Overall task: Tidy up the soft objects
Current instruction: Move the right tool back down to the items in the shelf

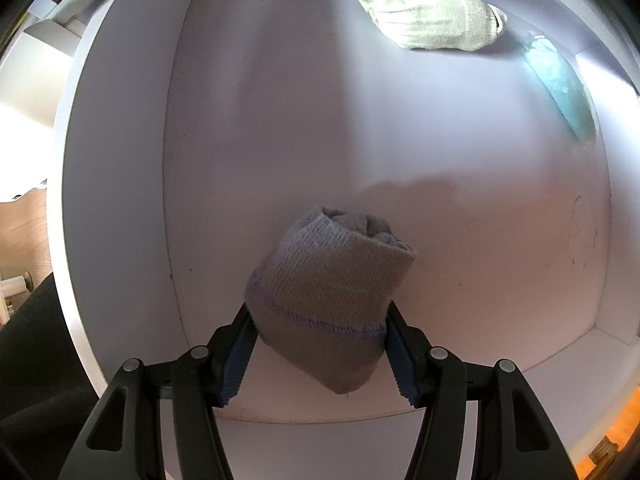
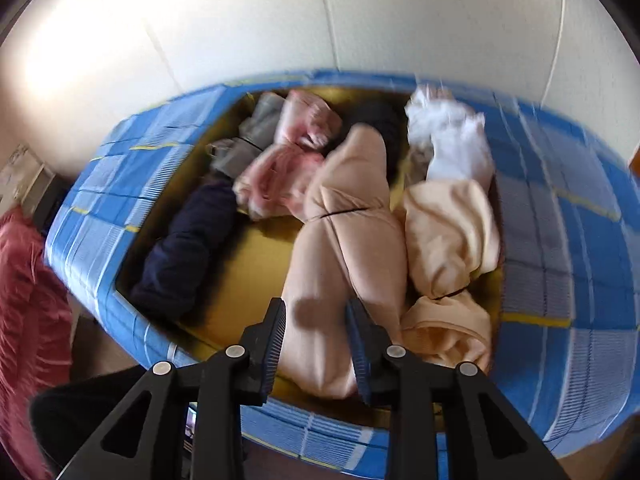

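Note:
In the left wrist view my left gripper [image 1: 318,322] is shut on a rolled grey sock bundle [image 1: 332,280] with a purple stitched line, held just over the floor of a white drawer [image 1: 280,120]. A pale green rolled sock bundle [image 1: 428,12] lies at the drawer's far right. In the right wrist view my right gripper [image 2: 316,320] is open, its fingers on either side of a peach rolled garment [image 2: 344,236] in a blue checked fabric bin [image 2: 560,220]. The bin also holds a cream garment [image 2: 448,232], a pink one [image 2: 288,160], a navy one [image 2: 188,256], grey pieces [image 2: 256,128] and a white item [image 2: 452,136].
The drawer has a white left wall [image 1: 120,160] and front rim [image 1: 400,412]; a teal object [image 1: 560,84] lies along its right wall. A red cloth [image 2: 28,300] hangs left of the bin. A white wall [image 2: 360,12] stands behind the bin.

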